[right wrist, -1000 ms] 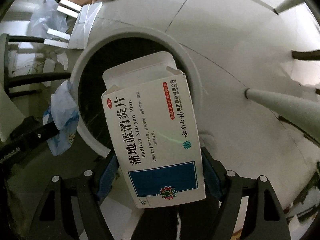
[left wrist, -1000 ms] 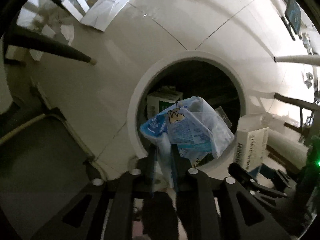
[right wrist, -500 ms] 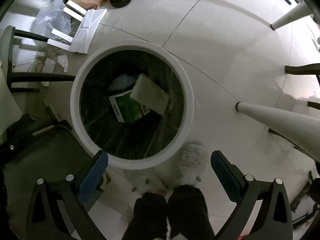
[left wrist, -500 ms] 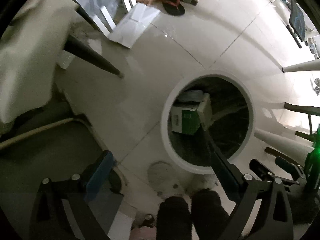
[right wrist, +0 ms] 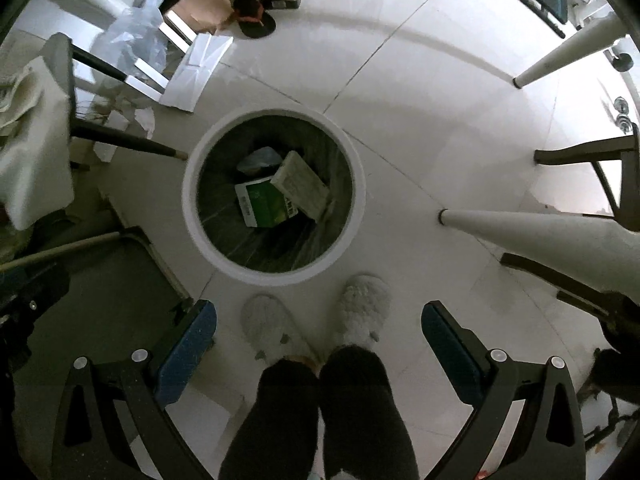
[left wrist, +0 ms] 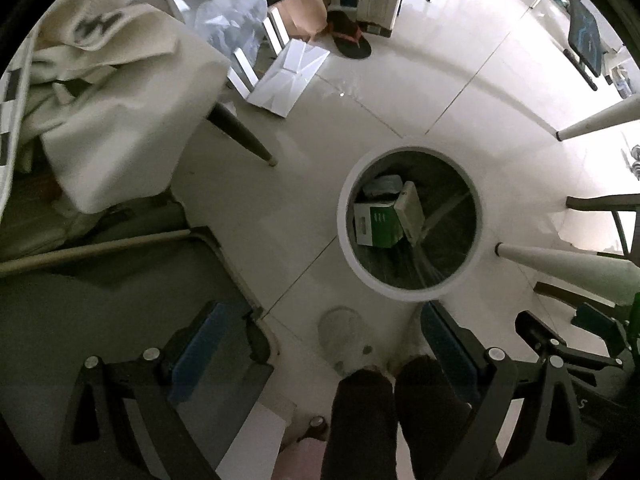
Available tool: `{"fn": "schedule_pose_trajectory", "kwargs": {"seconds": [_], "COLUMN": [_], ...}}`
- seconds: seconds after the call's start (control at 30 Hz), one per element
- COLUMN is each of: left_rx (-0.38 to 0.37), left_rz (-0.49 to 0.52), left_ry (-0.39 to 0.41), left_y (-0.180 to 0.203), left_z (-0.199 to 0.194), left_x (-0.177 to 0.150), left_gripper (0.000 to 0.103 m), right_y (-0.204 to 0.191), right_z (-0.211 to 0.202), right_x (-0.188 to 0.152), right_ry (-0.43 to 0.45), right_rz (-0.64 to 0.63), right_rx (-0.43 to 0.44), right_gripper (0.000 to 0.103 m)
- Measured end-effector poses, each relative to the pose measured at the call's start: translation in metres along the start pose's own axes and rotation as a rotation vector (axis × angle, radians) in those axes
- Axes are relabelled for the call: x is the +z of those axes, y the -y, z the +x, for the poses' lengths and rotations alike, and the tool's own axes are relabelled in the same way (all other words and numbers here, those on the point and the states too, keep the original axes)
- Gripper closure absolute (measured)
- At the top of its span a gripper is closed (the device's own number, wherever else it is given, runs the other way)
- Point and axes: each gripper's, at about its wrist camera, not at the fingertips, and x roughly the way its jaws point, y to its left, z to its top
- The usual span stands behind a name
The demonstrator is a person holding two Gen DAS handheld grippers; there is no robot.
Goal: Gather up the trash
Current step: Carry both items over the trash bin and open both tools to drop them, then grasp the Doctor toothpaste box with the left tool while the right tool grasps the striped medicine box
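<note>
A round white bin (left wrist: 344,236) (right wrist: 360,200) with a dark liner stands on the tiled floor below both grippers. Inside lie a green and white box (left wrist: 378,222) (right wrist: 264,202), a pale medicine box (left wrist: 412,212) (right wrist: 302,184) leaning on it, and a crumpled bluish wrapper (left wrist: 382,186) (right wrist: 258,160). My left gripper (left wrist: 326,332) is open and empty, high above the floor left of the bin. My right gripper (right wrist: 318,330) is open and empty, high above the bin's near side.
The person's legs and fluffy slippers (right wrist: 362,306) stand just before the bin. A chair with cloth (left wrist: 116,120) is at the left, table legs (right wrist: 532,224) at the right. Flattened cardboard (left wrist: 290,76), plastic and a sandal (right wrist: 256,20) lie beyond.
A second ago the left gripper held the blue wrapper and the right held the medicine box over the bin. Both opened, the items dropped in, and both grippers rose higher.
</note>
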Motion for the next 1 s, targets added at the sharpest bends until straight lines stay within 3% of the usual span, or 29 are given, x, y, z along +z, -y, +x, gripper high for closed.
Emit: {"fn": "schedule_pose_trajectory", "kwargs": {"seconds": [0.3, 0.6, 0.8, 1.0], "left_rx": [0.020, 0.020, 0.033, 0.012], "left_rz": [0.019, 0.019, 0.013, 0.022], "left_ry": [0.059, 0.140, 0.211, 0.267], "left_y": [-0.014, -0.030, -0.022, 0.012], "left_z": [-0.102, -0.213, -0.268, -0.306], "left_x": [-0.028, -0.042, -0.023, 0.023], "left_gripper": [0.003, 0.003, 0.003, 0.003], "right_y": [-0.007, -0.017, -0.004, 0.045], "right_z": [-0.115, -0.249, -0.321, -0.378], "right_x": [-0.036, -0.056, -0.036, 0.021], "right_ry": [0.054, 0.129, 0.196, 0.280], "right_rz": [0.035, 0.064, 0.115, 0.198], "right_rx": [0.005, 0.087, 0.124, 0.125], "right_gripper": [0.000, 0.000, 0.000, 0.000]}}
